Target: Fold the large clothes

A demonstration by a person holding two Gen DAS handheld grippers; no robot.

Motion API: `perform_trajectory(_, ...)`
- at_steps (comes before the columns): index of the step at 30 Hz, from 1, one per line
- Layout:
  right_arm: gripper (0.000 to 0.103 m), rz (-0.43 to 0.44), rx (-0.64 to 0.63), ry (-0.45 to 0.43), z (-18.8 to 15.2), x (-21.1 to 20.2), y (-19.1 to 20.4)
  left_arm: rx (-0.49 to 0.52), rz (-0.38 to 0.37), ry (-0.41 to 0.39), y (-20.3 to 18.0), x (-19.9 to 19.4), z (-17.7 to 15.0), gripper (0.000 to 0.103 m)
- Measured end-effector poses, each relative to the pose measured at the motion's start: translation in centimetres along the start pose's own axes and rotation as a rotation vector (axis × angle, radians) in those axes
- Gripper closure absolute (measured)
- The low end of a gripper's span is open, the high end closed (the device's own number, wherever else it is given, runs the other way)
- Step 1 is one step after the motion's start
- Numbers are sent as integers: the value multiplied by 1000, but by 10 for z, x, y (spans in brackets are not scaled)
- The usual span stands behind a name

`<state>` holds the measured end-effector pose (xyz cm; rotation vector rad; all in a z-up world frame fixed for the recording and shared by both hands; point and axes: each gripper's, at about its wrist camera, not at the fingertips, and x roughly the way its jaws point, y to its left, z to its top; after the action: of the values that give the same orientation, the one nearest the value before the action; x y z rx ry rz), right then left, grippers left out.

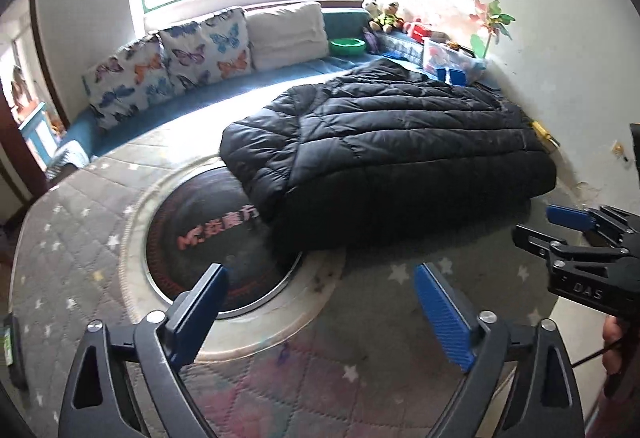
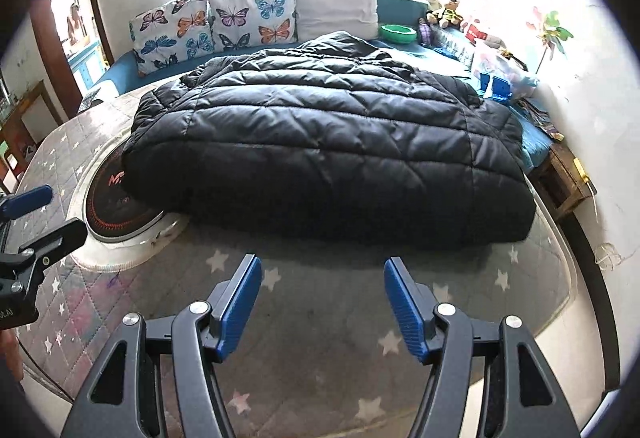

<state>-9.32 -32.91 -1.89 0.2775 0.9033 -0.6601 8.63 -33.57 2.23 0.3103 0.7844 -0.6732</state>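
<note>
Hovering left of the black puffer jacket [image 2: 328, 153], the left gripper [image 1: 320, 302] is wide open and empty. The jacket lies on the starred mat [image 2: 320, 298], already doubled — I judge one more fold remains. Right gripper [image 2: 322, 302], before its near edge, gapes empty too; both should pinch that thick hem deeply.
</note>
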Motion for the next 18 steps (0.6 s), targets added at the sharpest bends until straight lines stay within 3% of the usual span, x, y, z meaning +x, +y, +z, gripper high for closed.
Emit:
perform_trajectory(5, 33, 18, 29, -21, -11, -13, 0, 4, 41, -31, 3, -13, -13, 1)
perform_trajectory(18, 33, -12, 26, -66, -25, -26, 7, -11, 25, -64, 1, -28, -27, 0)
